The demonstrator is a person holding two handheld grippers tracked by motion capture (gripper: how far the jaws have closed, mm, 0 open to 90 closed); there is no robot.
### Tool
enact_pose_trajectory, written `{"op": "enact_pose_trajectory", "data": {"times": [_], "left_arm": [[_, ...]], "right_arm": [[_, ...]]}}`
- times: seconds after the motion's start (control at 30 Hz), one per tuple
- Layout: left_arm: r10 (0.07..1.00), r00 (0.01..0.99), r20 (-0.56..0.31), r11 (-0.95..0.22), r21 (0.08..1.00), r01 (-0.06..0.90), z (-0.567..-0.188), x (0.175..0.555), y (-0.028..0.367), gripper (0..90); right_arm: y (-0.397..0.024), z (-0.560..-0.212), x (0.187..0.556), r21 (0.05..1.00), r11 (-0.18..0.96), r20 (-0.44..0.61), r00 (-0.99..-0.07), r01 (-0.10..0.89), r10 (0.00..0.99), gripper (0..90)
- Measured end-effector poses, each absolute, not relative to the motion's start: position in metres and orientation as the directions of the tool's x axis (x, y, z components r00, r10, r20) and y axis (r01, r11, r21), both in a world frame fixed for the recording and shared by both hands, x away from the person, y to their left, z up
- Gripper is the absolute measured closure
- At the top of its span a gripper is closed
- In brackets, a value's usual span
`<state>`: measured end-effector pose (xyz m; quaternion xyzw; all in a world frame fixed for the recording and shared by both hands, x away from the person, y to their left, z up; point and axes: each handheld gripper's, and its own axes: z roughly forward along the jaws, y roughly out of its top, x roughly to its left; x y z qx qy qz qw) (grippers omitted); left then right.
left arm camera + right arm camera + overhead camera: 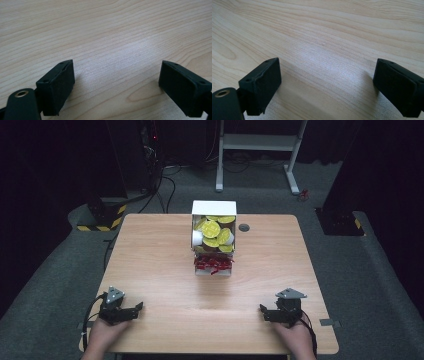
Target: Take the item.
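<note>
Both claws wide open, empty: left gripper (136, 309) and right gripper (264, 311) rest on table (160, 265) near edge, well apart from white box (214, 208) of yellow-lidded cups (211, 230) mid-table.

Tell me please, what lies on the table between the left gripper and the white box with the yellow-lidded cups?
Nothing: in the high view, only bare wooden table stretches between the left gripper and the white box of yellow-lidded cups.

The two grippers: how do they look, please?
Both the left gripper and the right gripper are black, each with a grey three-cornered plate on top and a black cable behind. Their fingers are blocky black pads with small screw holes. Forearms are bare.
</note>
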<state>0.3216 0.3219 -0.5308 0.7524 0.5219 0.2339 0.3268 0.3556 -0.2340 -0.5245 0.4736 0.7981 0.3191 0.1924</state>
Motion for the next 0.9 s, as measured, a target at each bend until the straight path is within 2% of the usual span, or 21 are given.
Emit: {"op": "enact_pose_trajectory", "data": {"times": [0.9], "left_arm": [[0.941, 0.339, 0.008, -0.235, 0.739, 0.632, -0.5303, 0.3199, 0.3238, 16.3]], "right_arm": [[-0.2336, -0.5247, 0.3567, 0.694, 0.351, -0.010, -0.479, 0.628, 0.878, 7.9]]}}
